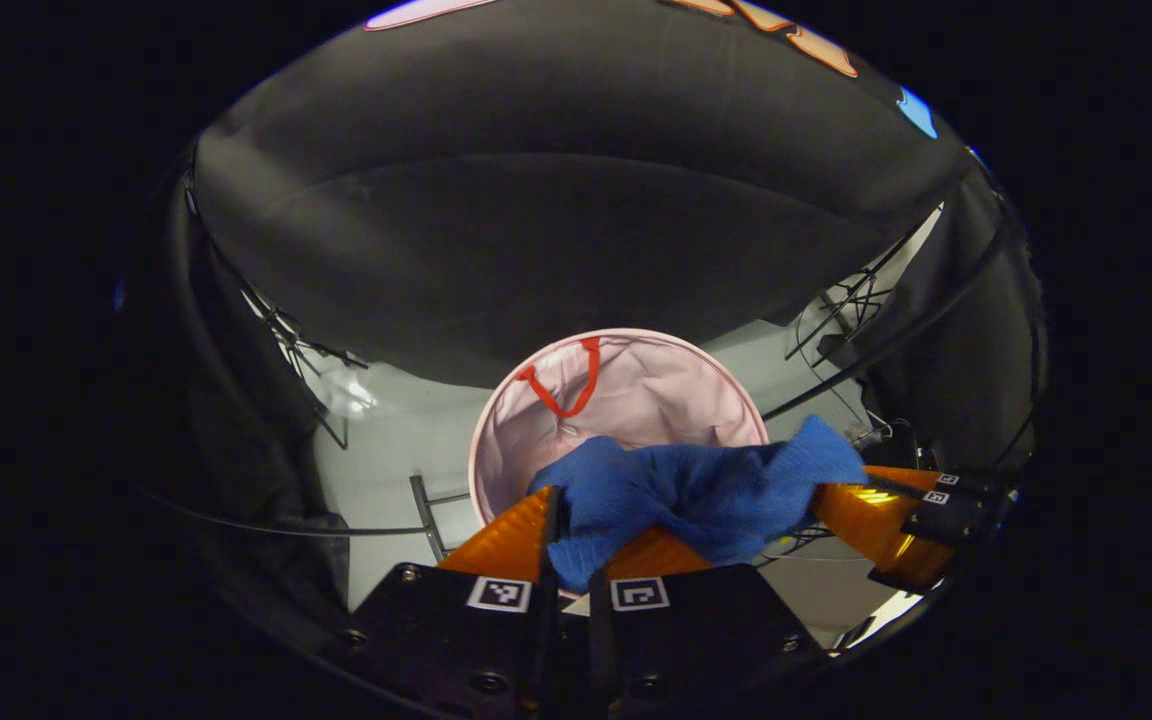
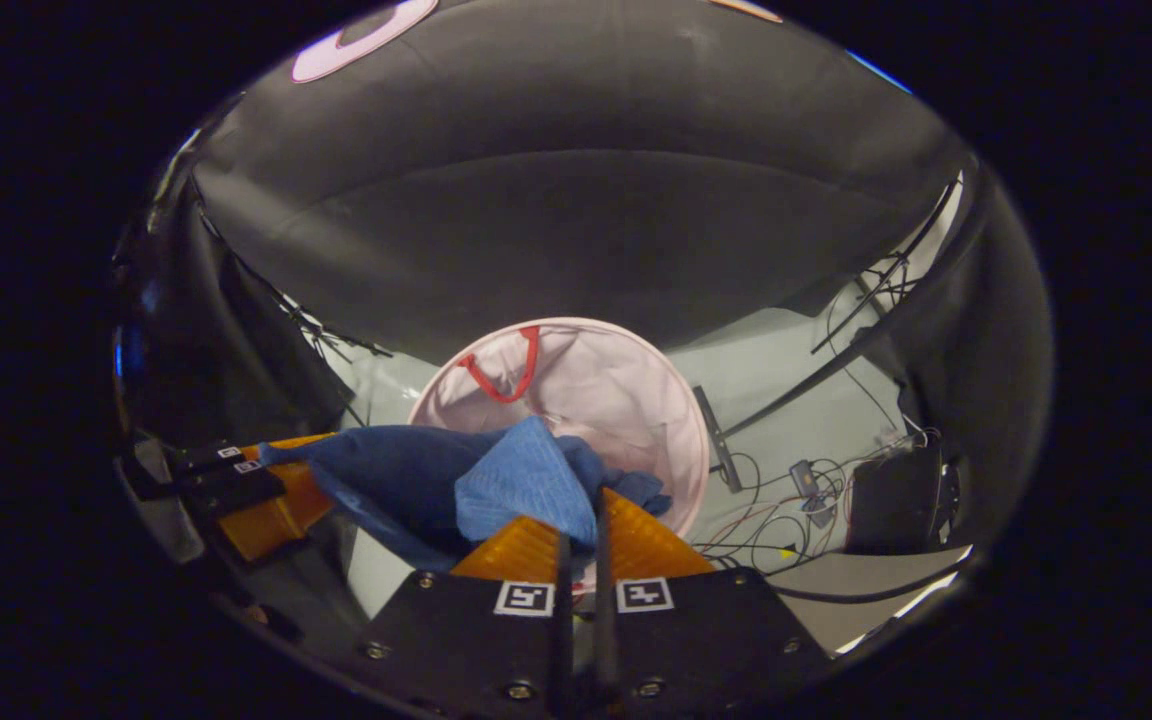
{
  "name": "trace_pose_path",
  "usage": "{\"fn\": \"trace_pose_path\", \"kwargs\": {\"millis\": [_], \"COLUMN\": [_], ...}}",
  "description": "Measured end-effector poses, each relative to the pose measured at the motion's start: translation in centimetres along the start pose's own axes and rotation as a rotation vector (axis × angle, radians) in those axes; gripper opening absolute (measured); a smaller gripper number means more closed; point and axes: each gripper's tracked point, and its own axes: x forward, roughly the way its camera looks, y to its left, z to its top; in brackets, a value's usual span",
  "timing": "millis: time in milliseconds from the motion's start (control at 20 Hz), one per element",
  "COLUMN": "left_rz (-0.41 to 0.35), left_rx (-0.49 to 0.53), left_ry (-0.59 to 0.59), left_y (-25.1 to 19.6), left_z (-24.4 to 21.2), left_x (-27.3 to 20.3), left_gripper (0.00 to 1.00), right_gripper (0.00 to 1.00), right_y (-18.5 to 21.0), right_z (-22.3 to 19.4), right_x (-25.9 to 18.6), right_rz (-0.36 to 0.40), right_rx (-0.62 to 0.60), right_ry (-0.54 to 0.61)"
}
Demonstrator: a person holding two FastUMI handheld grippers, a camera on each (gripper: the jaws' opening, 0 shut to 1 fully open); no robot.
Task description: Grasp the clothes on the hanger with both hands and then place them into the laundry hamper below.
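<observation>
A blue knitted garment stretches between both grippers, hanging over the pale pink round laundry hamper with a red handle. In the left gripper view my left gripper is shut on one end of the cloth, and the right gripper holds the other end at the right. In the right gripper view my right gripper pinches the blue garment above the hamper, with the left gripper at the far left clamping the opposite end.
The hamper stands on a light grey floor beside a dark rack leg. Cables and a black box lie to the right. Black cloth walls surround the booth, with stand legs at the left.
</observation>
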Motion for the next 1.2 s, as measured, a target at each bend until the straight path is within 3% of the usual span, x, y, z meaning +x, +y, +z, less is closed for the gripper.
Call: {"fn": "trace_pose_path", "kwargs": {"millis": [50, 150, 200, 250, 350, 450, 550, 600, 750, 800, 850, 900, 950, 1050, 1100, 1200], "left_rz": [-0.006, -0.007, -0.011, -0.009, -0.007, 0.015, 0.031, 0.051, 0.095, 0.092, 0.093, 0.099, 0.104, 0.103, 0.101, 0.094], "left_rx": [-0.004, 0.015, 0.021, 0.02, 0.016, -0.014, -0.033, -0.021, -0.023, -0.032, -0.035, -0.035, -0.038, -0.049, -0.057, -0.064], "left_ry": [-0.017, -0.05, -0.062, -0.079, -0.107, -0.119, -0.147, -0.175, -0.246, -0.259, -0.27, -0.283, -0.299, -0.339, -0.359, -0.389], "left_y": [-0.4, -1.6, -1.7, -1.9, -2.2, -1.9, -2.4, -2.0, -1.4, -2.0, -2.3, -2.2, -2.4, -3.0, -3.3, -4.3], "left_z": [0.5, 1.4, 1.4, 1.6, 1.6, 1.0, 0.6, 0.5, 0.0, -0.5, -0.7, -1.2, -1.6, -2.0, -2.5, -3.2], "left_x": [-0.6, -2.5, -3.7, -4.9, -7.3, -10.1, -13.0, -14.4, -19.0, -20.3, -21.5, -22.5, -23.7, -26.1, -27.5, -30.2], "left_gripper": [0.18, 0.43, 0.7, 0.75, 0.81, 0.99, 0.99, 0.99, 0.99, 0.98, 0.99, 0.99, 0.99, 0.99, 0.99, 0.98], "right_gripper": [0.16, 0.33, 0.53, 0.65, 0.99, 1.0, 0.95, 1.0, 1.0, 0.95, 1.0, 0.95, 1.0, 1.0, 0.95, 1.0], "right_y": [0.2, -0.5, -0.2, -0.3, -0.6, -0.7, -1.0, -1.1, -2.1, -2.7, -3.2, -3.8, -4.4, -5.3, -5.5, -6.2], "right_z": [0.1, 0.0, 0.2, 0.2, 0.7, 0.9, 0.7, 0.5, -0.5, -0.8, -1.0, -1.3, -1.5, -1.9, -2.1, -1.9], "right_x": [-0.5, -2.4, -3.5, -4.5, -6.9, -9.5, -12.7, -14.3, -18.7, -20.3, -21.8, -23.5, -25.0, -27.8, -29.1, -31.5], "right_rz": [0.01, 0.007, 0.02, 0.014, 0.013, 0.022, 0.03, 0.038, 0.063, 0.067, 0.069, 0.072, 0.072, 0.076, 0.085, 0.075], "right_rx": [-0.004, -0.015, -0.015, -0.019, -0.023, -0.025, -0.017, -0.008, -0.001, -0.001, 0.001, 0.006, 0.014, 0.03, 0.037, 0.013], "right_ry": [-0.013, -0.037, -0.049, -0.066, -0.118, -0.165, -0.206, -0.225, -0.272, -0.298, -0.323, -0.348, -0.374, -0.419, -0.441, -0.496]}}
